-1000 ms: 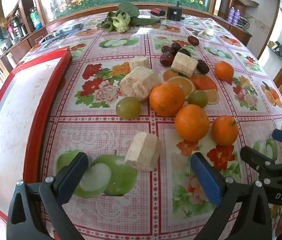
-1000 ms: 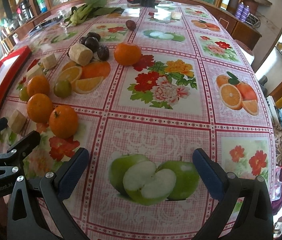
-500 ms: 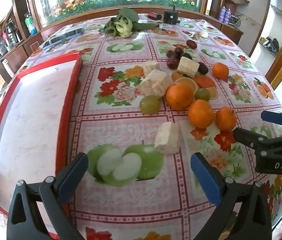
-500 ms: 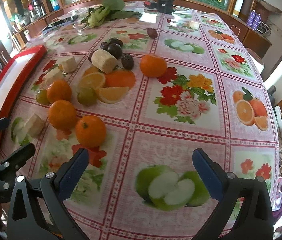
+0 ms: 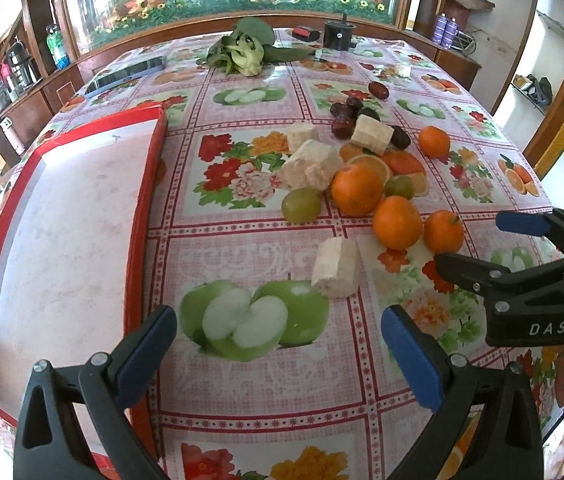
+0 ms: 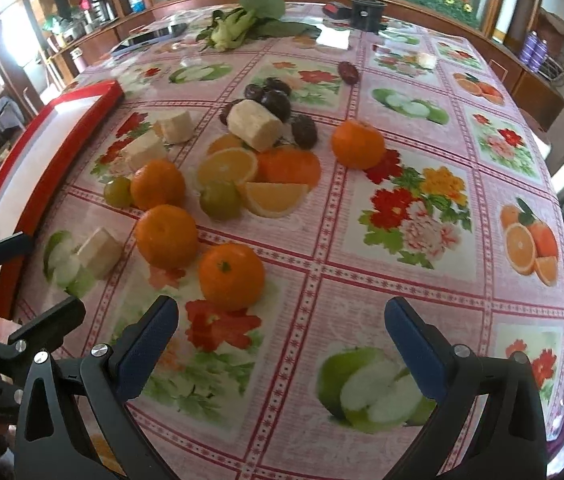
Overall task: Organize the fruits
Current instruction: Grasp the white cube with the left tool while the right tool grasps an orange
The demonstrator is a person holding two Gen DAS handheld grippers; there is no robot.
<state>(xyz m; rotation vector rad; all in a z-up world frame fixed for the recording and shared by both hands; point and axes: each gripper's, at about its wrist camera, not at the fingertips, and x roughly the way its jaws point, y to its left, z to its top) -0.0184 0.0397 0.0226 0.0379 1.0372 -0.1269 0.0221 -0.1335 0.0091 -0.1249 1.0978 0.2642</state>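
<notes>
The red-rimmed tray (image 5: pixel 62 216) lies bare at my left, and the fruit is heaped on the flowered tablecloth (image 6: pixel 421 280) beside it. Nearest my right gripper (image 6: pixel 282 344) sits a whole orange (image 6: pixel 232 276), so I judge that the first pick: drop straight over it, close across its widest part, squeeze gently so it cannot roll. The pale chunk (image 5: pixel 335 266) lies just ahead of my left gripper (image 5: pixel 278 344). Both grippers hover low over the near table edge, fingers spread wide, holding nothing.
</notes>
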